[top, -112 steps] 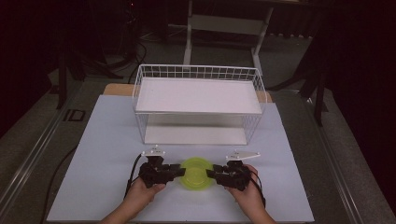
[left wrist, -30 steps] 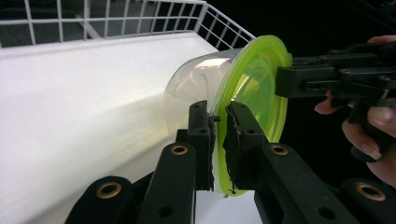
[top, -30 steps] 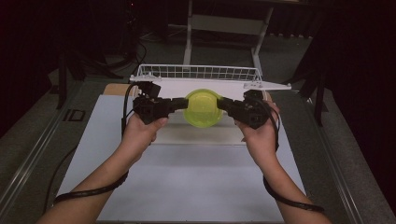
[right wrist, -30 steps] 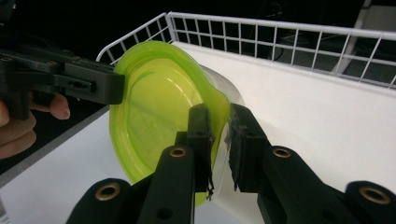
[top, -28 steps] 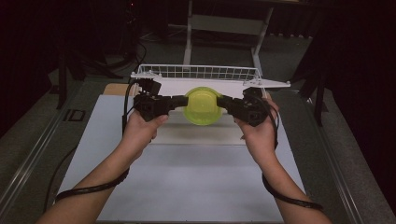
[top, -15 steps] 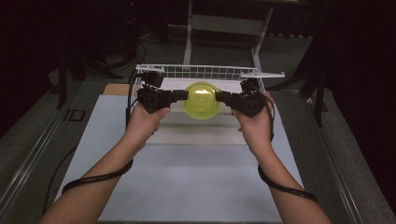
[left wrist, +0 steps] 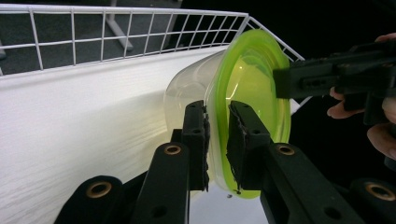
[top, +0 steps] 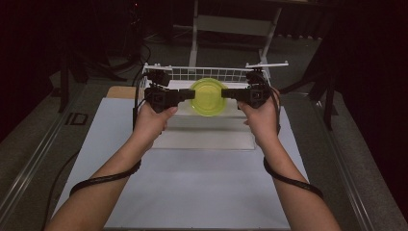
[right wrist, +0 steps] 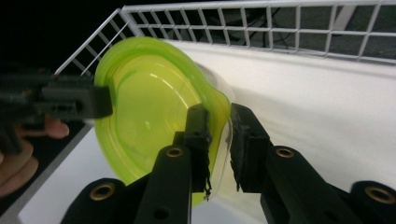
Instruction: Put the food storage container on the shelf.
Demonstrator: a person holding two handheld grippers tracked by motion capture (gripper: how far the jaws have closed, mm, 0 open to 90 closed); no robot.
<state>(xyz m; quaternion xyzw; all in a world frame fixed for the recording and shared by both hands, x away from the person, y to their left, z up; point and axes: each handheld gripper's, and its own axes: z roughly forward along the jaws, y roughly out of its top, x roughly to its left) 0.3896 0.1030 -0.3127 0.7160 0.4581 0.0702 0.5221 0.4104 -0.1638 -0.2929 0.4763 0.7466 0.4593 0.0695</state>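
Yellow-green plastic lid on a clear round plastic container (top: 207, 96): sits at upper centre of the high view, held up between 2 grippers just in front of the white wire basket (top: 216, 73), over the basket's white upper shelf. In the left gripper view the container (left wrist: 243, 93) is tipped on its side, lid facing right of frame, clear body toward the white shelf surface (left wrist: 79, 116).

Left gripper (top: 185, 95): at left of the container in the high view. In its own view the left gripper (left wrist: 217, 140) has 2 black jaws either side of the lid rim at the container's lower edge, pads close on the rim; the jaws have just been opening slightly, rim between them. Grip reads as a pinch on the rim.

Right gripper (top: 228, 94): at right of the container in the high view. In its own view the right gripper (right wrist: 218, 140) straddles the opposite rim of the container (right wrist: 149, 126); left pad on the green lid, right pad beside the clear wall. Jaws have just been opening a little, rim between them.

White table (top: 202, 192) fills the lower half of the high view.
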